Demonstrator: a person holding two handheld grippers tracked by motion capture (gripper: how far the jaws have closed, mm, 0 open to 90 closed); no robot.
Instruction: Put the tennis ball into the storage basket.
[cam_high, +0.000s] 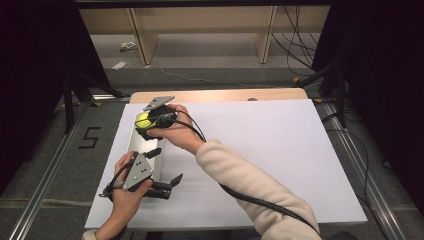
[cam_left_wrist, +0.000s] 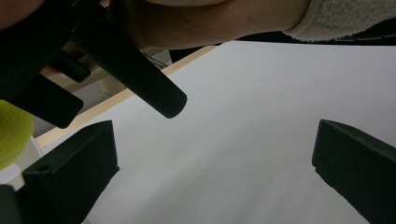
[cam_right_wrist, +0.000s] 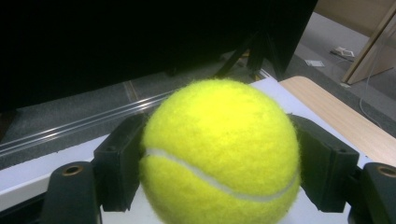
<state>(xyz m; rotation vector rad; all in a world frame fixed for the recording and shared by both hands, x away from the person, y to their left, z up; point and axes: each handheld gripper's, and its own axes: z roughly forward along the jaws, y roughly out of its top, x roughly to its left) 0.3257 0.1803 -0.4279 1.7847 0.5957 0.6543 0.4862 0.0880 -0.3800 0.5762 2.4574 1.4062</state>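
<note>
Your right hand-held gripper (cam_high: 146, 123) sits left of centre in the high view, reached across toward the left edge of the table (cam_high: 280, 150), and it grasps the ball (cam_high: 143, 120). In the right gripper view the ball (cam_right_wrist: 219, 154) is yellow-green with a white seam and sits centre frame, pressed between the two black jaws, one jaw on each side and both touching the felt. In the high view the ball is over the far end of a white tray (cam_high: 134, 145), a long narrow one lying along the table's left edge; whether the ball touches the tray cannot be told.

Your left hand-held gripper (cam_high: 167, 165) lies at lower left in the high view, just beside the tray's near end, released: its jaws stand well apart with nothing between them. The left gripper view confirms it, bare white table showing between the jaws (cam_left_wrist: 215, 154), with a sliver of the ball (cam_left_wrist: 11, 133) at the left edge and your right wrist (cam_left_wrist: 205, 21) across the top of the frame.
</note>
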